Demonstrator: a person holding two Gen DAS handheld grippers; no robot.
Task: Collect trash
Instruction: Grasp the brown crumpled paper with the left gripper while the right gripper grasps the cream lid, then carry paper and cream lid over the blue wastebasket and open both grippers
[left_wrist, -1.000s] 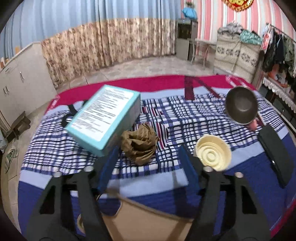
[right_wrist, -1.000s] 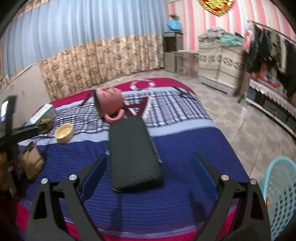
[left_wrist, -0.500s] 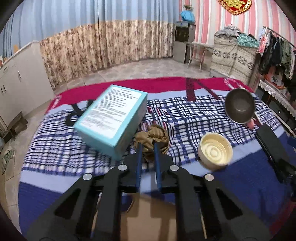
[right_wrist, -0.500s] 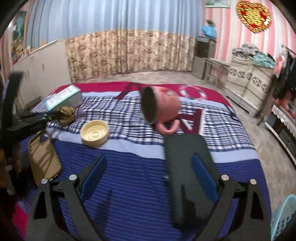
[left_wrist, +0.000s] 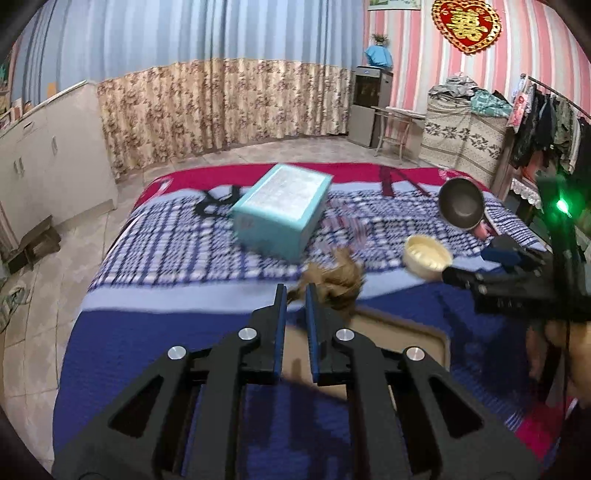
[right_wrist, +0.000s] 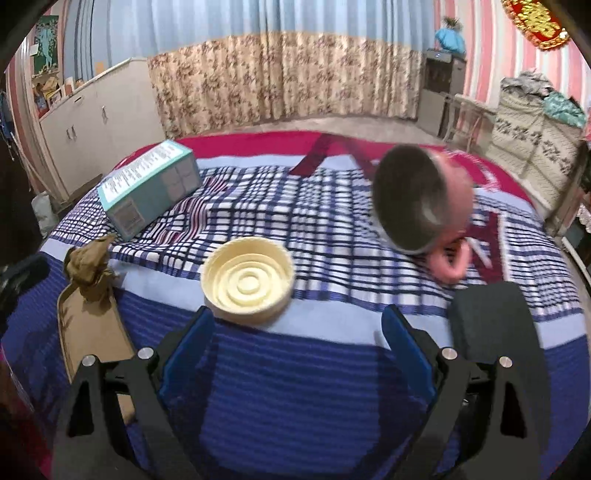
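Observation:
My left gripper (left_wrist: 295, 291) is shut on a crumpled brown paper wad (left_wrist: 338, 280) and holds it over the near end of a tan tray (left_wrist: 399, 332). The wad also shows in the right wrist view (right_wrist: 90, 266), hanging above the tan tray (right_wrist: 79, 325). My right gripper (right_wrist: 295, 317) is open and empty, just short of a cream round lid (right_wrist: 247, 282) lying on the cloth. The lid also shows in the left wrist view (left_wrist: 426, 254), near the right gripper's body (left_wrist: 517, 280).
A teal box (left_wrist: 282, 208) (right_wrist: 149, 186) lies on the checked cloth at the back. A pink mug (right_wrist: 424, 199) lies on its side at right. A black pad (right_wrist: 491, 317) lies near the right front. A black cord (left_wrist: 216, 199) lies behind the box.
My left gripper closed on the paper wad, lifted it and drew it back over the tan tray. My right gripper swung left from the black pad toward the cream lid.

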